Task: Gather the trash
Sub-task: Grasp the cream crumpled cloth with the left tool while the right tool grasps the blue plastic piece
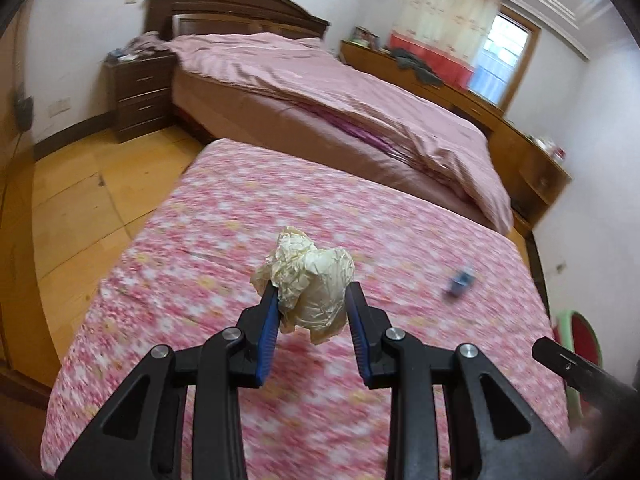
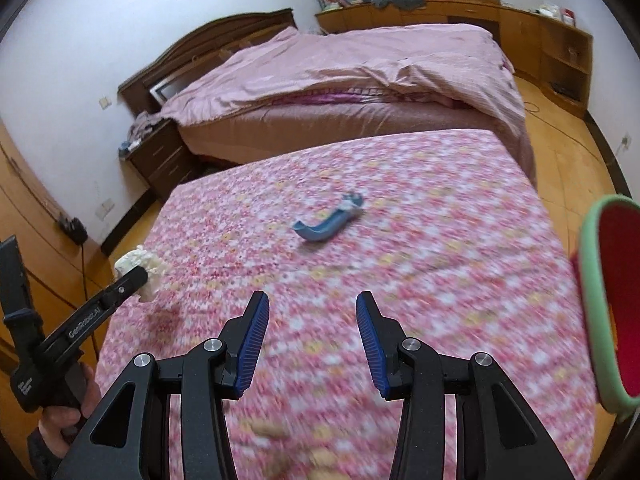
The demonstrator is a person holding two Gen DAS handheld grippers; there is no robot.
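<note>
My left gripper (image 1: 312,300) is shut on a crumpled cream paper ball (image 1: 308,280) and holds it above the pink floral table cover (image 1: 200,240). It also shows at the left of the right wrist view (image 2: 140,276), with the paper ball (image 2: 140,264) in it. My right gripper (image 2: 312,312) is open and empty above the cover (image 2: 440,260). A blue and white wrapper (image 2: 330,222) lies on the cover ahead of it; it shows blurred in the left wrist view (image 1: 460,279). A green-rimmed red bin (image 2: 612,308) stands at the right edge, also in the left wrist view (image 1: 584,332).
A bed with a pink quilt (image 1: 340,92) lies beyond the table. A dark nightstand (image 1: 140,92) stands at its left, wooden cabinets (image 2: 540,36) along the far wall. Wooden floor (image 1: 72,200) lies to the left.
</note>
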